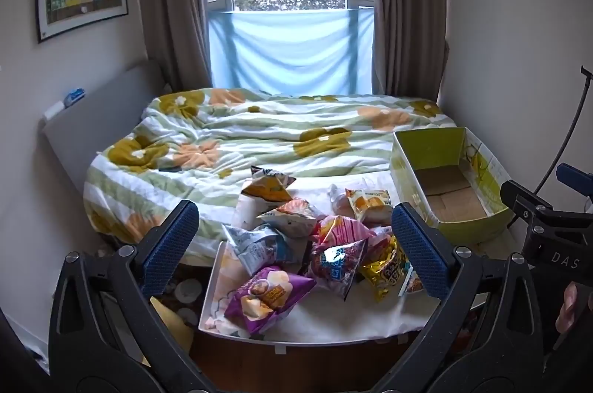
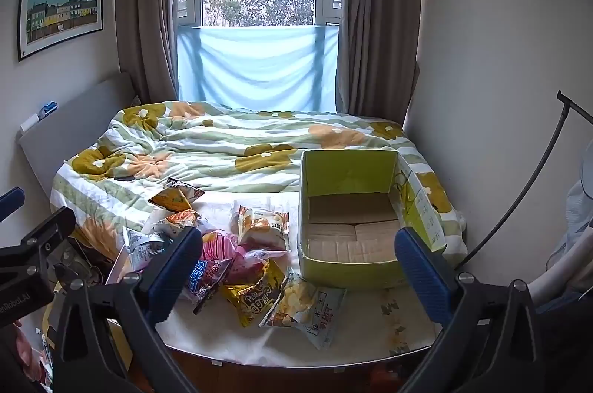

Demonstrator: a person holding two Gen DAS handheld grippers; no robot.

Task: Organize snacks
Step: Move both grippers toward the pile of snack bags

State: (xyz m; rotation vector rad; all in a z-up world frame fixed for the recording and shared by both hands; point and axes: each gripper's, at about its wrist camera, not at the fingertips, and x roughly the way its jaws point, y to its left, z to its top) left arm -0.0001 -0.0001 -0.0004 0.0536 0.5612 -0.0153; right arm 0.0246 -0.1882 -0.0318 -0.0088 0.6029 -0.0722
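The snack packets (image 1: 307, 245) are lying in a loose heap on the white sheet at the foot of the bed (image 1: 259, 141); the empty cardboard box (image 2: 352, 219) is sitting just beside the heap, on the right. The left gripper (image 1: 296, 245) is hovering with its jaws spread wide and nothing between them, looking straight down at the heap; the purple packet (image 1: 267, 293) is lying nearest below it, its long axis running slantwise from near left to far right. The right gripper (image 2: 300, 267) is likewise standing wide apart and empty, aimed between the box's near wall and the popcorn packet (image 2: 307, 311); judging by this, the left one is nearer most packets and the right one is nearer the box.
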